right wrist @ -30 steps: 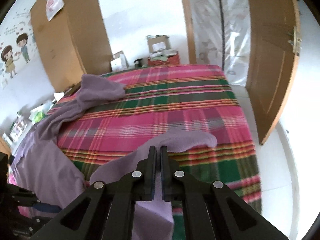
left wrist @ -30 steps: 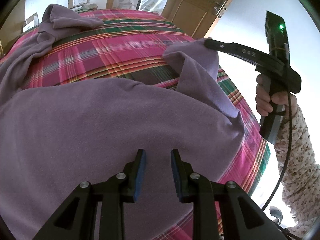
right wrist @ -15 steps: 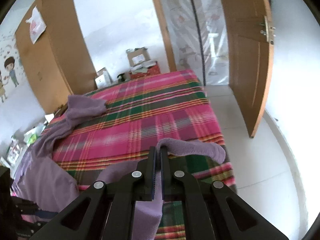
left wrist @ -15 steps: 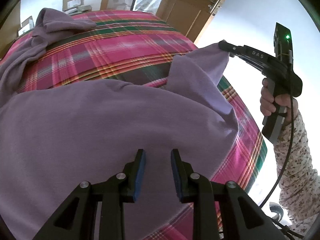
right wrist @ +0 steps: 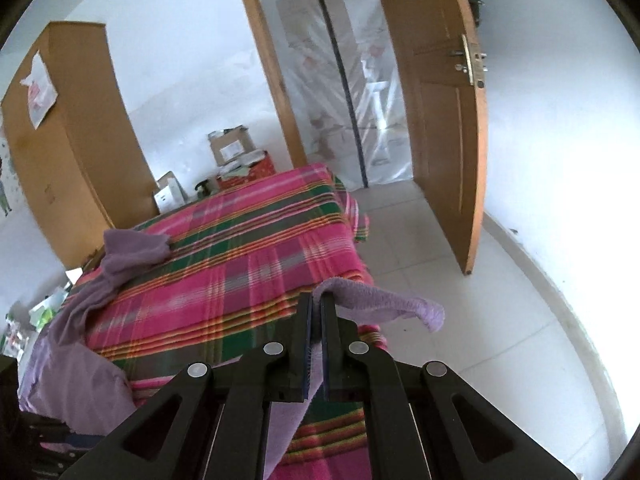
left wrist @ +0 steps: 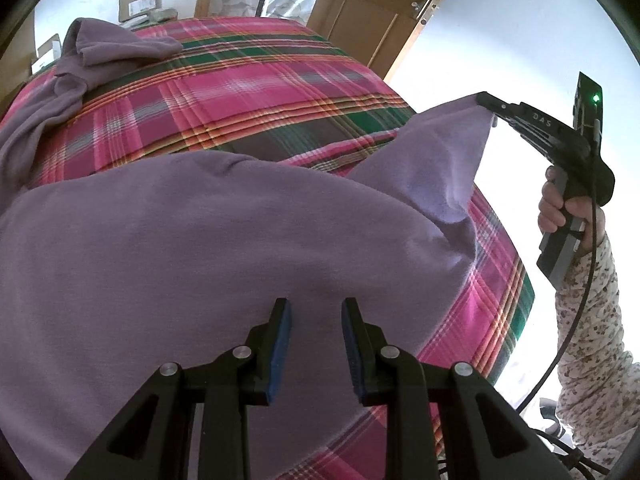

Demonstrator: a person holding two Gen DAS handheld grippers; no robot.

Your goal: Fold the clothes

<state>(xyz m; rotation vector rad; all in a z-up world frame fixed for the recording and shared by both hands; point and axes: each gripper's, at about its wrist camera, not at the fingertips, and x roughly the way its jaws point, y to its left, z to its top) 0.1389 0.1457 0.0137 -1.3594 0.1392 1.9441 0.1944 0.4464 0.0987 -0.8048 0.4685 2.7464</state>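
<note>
A purple long-sleeved garment (left wrist: 208,248) lies spread on a bed with a pink and green plaid cover (left wrist: 240,92). My left gripper (left wrist: 316,308) is open, hovering just over the garment's body near the front edge. My right gripper (right wrist: 316,300) is shut on the end of the garment's right sleeve (right wrist: 384,300), holding it lifted out past the bed's right side; it also shows in the left wrist view (left wrist: 486,100). The other sleeve (left wrist: 116,46) lies bunched at the far left of the bed.
A wooden door (right wrist: 444,104) stands open to the right of the bed. A wooden wardrobe (right wrist: 68,140) and cardboard boxes (right wrist: 232,146) stand beyond the bed's far end. White tiled floor (right wrist: 460,320) lies right of the bed.
My right gripper has pulled the sleeve end outward to the right and higher, stretching the sleeve away from the bed. The left gripper has stayed open over the garment's body.
</note>
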